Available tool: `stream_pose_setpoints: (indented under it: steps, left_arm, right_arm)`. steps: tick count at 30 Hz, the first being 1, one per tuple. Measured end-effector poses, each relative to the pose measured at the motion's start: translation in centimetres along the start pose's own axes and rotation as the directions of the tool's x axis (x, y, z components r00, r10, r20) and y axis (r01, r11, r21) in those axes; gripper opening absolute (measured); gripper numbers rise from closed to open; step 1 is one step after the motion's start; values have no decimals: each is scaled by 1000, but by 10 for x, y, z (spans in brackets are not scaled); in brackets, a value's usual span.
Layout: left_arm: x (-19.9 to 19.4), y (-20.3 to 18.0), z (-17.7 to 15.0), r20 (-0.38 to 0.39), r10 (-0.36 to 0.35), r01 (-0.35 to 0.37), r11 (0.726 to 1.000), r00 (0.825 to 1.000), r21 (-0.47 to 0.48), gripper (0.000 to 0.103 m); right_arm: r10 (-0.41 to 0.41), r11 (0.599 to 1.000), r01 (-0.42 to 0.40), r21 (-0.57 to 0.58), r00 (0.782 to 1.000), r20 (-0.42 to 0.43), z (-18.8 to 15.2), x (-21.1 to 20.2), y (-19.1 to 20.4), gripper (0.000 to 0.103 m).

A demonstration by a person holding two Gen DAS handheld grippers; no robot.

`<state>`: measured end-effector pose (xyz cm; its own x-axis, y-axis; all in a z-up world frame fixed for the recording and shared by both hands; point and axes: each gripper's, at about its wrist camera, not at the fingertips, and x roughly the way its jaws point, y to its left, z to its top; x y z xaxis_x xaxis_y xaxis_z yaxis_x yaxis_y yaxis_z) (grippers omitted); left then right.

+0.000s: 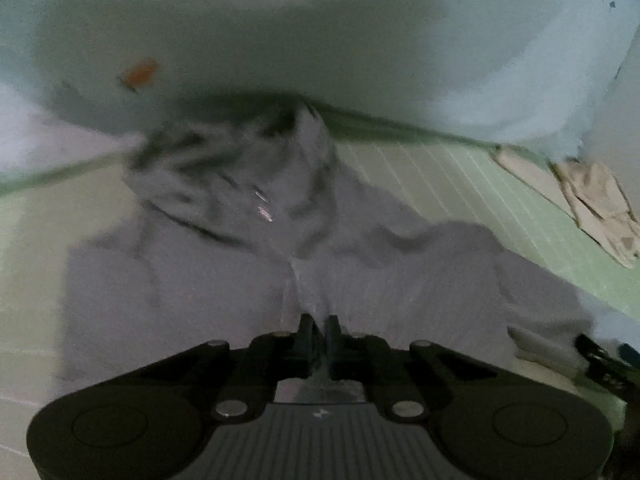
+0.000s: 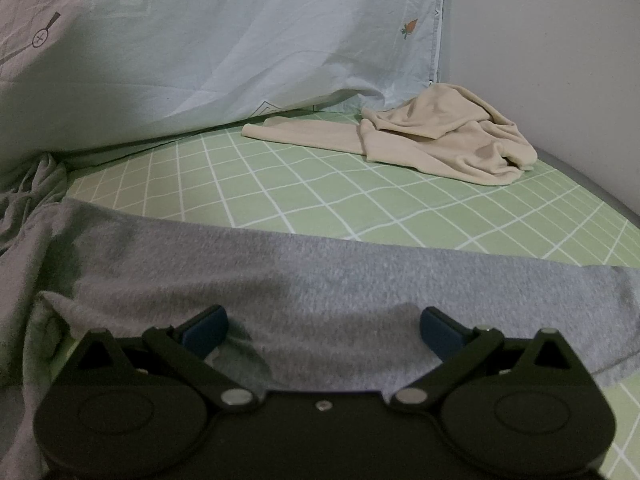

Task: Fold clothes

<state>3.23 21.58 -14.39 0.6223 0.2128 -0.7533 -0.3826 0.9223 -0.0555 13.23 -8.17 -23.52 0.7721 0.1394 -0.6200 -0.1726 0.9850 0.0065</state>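
Observation:
A grey hooded garment point(image 1: 224, 264) lies spread on the green checked sheet point(image 1: 460, 184), its hood bunched at the far end. My left gripper point(image 1: 319, 336) is shut on a fold of its grey fabric at the near middle. In the right wrist view the same grey garment point(image 2: 304, 276) lies across the front. My right gripper point(image 2: 322, 330) is open, its blue-padded fingers wide apart with the grey cloth edge between them. The left wrist view is blurred.
A crumpled beige garment point(image 2: 440, 136) lies at the far right of the bed, also in the left wrist view point(image 1: 592, 208). A pale blue sheet point(image 2: 224, 48) hangs along the back. A white wall point(image 2: 552, 52) stands at right. The right gripper shows at the edge point(image 1: 608, 364).

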Motion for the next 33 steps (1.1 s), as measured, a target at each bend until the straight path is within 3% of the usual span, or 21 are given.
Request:
stream_pose_setpoints:
  steps: [5, 8, 10, 12, 13, 15, 17, 23, 28, 33]
  left_arm:
    - [-36, 51, -9, 59, 172, -167, 983, 983, -77, 6]
    - [-38, 86, -23, -2, 275, -273, 952, 961, -138, 12]
    - [-33, 110, -33, -88, 297, -309, 925, 951, -218, 17]
    - [-32, 126, -38, -138, 297, -325, 903, 945, -280, 32]
    - [-33, 129, -39, -145, 295, -326, 899, 944, -293, 39]
    - [-36, 129, -36, -136, 290, -318, 900, 947, -297, 76]
    - [-40, 121, -31, -104, 278, -296, 912, 955, -284, 88]
    - [-55, 94, -16, -10, 179, -177, 958, 984, -225, 91]
    - [-74, 69, -8, 59, 168, -157, 975, 984, -160, 96]
    - [-84, 53, -16, 54, 162, -154, 980, 985, -128, 99]
  right_arm:
    - [-1, 1000, 1, 1, 1000, 0, 0, 0, 0, 103]
    - [-2, 1000, 2, 2, 1000, 0, 0, 0, 0, 103]
    - [-1, 1000, 1, 2, 1000, 0, 0, 0, 0, 103]
    - [-1, 1000, 1, 1, 1000, 0, 0, 0, 0, 103]
    - [0, 1000, 0, 2, 1000, 1, 0, 0, 0, 103]
    - [0, 1000, 0, 2, 1000, 1, 0, 1, -1, 103]
    - [1, 1000, -1, 3, 1000, 1, 0, 1, -1, 103]
    - [6, 1000, -6, 10, 1000, -1, 0, 1, -3, 103]
    - [59, 998, -59, 9, 996, -60, 7, -1, -14, 103]
    - [34, 988, -28, 153, 999, -37, 11, -13, -54, 103]
